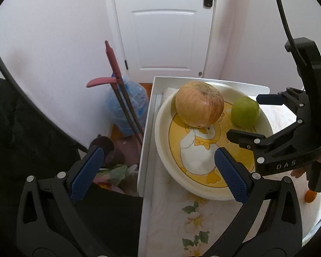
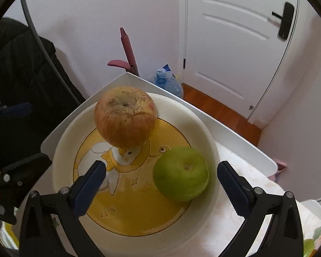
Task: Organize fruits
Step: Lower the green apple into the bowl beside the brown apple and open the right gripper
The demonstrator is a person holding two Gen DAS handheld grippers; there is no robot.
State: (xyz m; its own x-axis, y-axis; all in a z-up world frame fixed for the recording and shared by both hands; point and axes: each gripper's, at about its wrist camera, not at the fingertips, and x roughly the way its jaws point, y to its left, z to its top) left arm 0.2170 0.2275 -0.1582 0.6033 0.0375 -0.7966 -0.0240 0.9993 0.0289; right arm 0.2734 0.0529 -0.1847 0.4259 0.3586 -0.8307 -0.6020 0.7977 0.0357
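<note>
A cream plate (image 1: 160, 137) (image 2: 62, 162) with a yellow duck picture holds a big reddish-yellow apple (image 1: 199, 105) (image 2: 125, 116) at its far side and a green apple (image 1: 245, 112) (image 2: 180, 173) to the right. My left gripper (image 1: 158, 171) is open and empty, over the plate's near left rim and the table's left edge. My right gripper (image 2: 161, 182) is open and empty just above the plate, its right finger beside the green apple; it also shows in the left wrist view (image 1: 252, 117).
The plate sits on a white table (image 1: 147, 128) with a floral cloth (image 1: 194, 218). Left of the table are a blue water bottle (image 1: 128, 105), a maroon-handled tool (image 1: 117, 79) and dark fabric (image 1: 21, 128). A white door (image 1: 162, 25) stands behind. An orange object (image 1: 310, 196) lies far right.
</note>
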